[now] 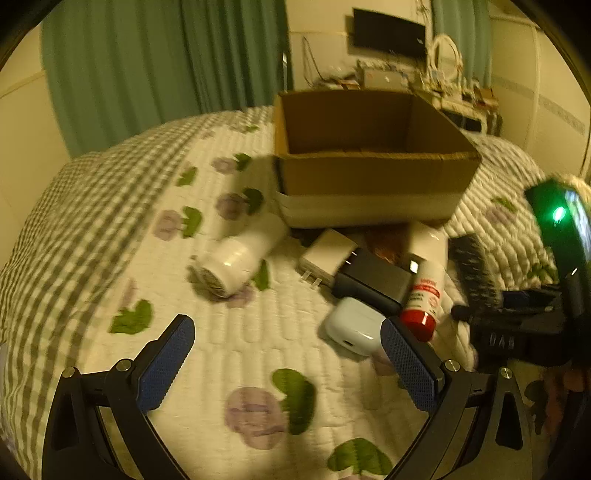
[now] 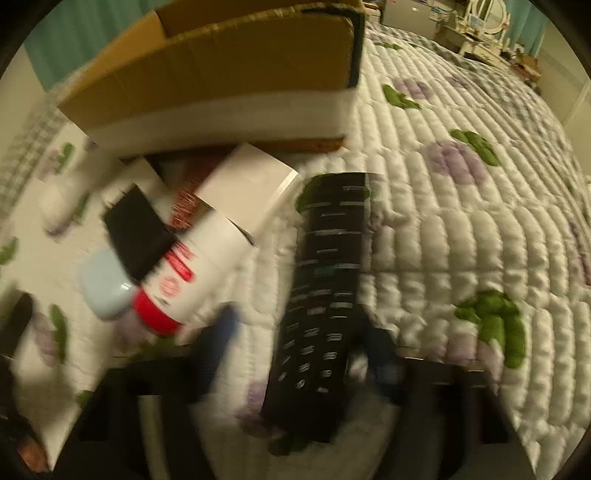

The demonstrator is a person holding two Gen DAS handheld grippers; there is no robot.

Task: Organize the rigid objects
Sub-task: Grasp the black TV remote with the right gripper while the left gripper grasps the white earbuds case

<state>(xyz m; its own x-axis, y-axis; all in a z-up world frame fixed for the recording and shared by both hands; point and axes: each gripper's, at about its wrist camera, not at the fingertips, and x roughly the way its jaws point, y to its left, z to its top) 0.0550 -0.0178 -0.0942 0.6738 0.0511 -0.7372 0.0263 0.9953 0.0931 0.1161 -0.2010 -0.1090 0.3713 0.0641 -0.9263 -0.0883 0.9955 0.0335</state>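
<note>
An open cardboard box [image 1: 369, 173] stands on the quilted bed. In front of it lie a white bottle [image 1: 240, 258], a white charger [image 1: 327, 253], a black block [image 1: 373, 282], a white earbud case [image 1: 352, 328], a red-capped tube [image 1: 423, 299] and a black remote [image 1: 474, 266]. My left gripper [image 1: 288, 354] is open and empty above the quilt, its right finger next to the earbud case. In the blurred right wrist view, my right gripper [image 2: 303, 336] is open around the lower part of the remote [image 2: 325, 288]. The box [image 2: 221, 74], tube [image 2: 184, 280] and a white box [image 2: 247, 192] also show there.
The quilt [image 1: 221, 369] has a flower pattern and a checked border. Green curtains [image 1: 147, 66] hang behind the bed. A cluttered desk with a monitor [image 1: 388, 33] stands at the far wall. The right gripper's body [image 1: 535, 314] is at the right edge of the left wrist view.
</note>
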